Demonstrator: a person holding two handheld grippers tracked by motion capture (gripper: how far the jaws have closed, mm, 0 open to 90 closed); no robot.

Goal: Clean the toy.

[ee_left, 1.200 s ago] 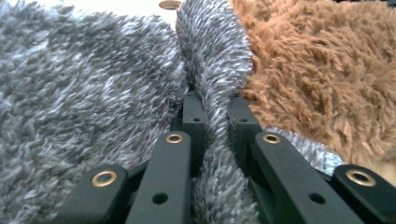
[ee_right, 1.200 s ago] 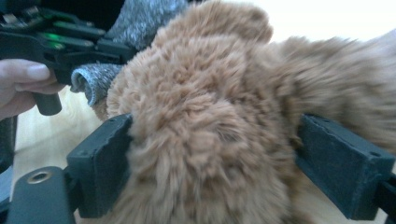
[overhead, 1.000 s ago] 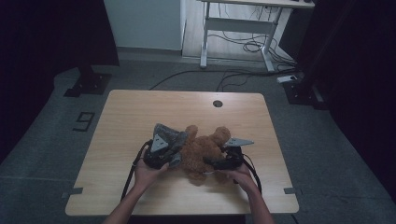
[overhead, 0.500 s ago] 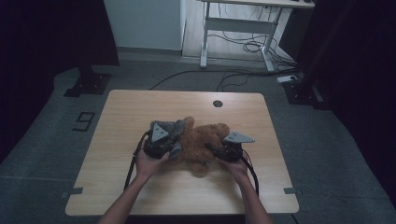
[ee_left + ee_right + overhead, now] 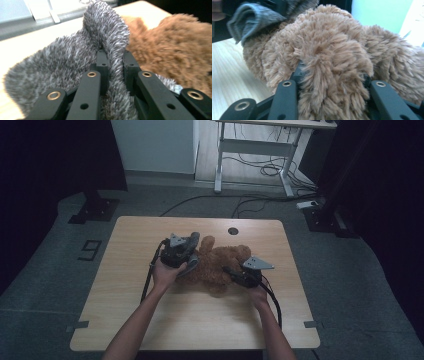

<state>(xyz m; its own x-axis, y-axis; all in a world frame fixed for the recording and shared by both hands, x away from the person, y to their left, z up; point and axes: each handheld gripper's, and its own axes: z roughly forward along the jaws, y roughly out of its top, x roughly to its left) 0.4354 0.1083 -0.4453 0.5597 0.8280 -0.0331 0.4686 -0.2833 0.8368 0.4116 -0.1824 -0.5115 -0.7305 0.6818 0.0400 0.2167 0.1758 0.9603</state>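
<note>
While the bear (image 5: 220,265) lay on its side near the middle of the table (image 5: 150,320), the work in hand looked like getting a grey knit garment (image 5: 62,57) off it, or onto it; which of the two could not be told. The left gripper (image 5: 186,254) had its jaws pinched narrow on a fold of that garment, the fuzzy cloth standing up between the pads, and they had just eased open a touch without letting go. The right gripper (image 5: 332,82) had just been closing, and its jaws were clamped on a thick limb of the bear, fur bulging over both pads.

By my judgement the next move called for the right gripper to pin the bear firmly while the left drew the garment along the body, slowly, since the knit could snag on a limb or slip from so small a pinch.

The bear was brown, shaggy and soft, clearly squashable. The garment was mottled grey and white, bunched at the bear's left end in the high view, touching the fur.
</note>
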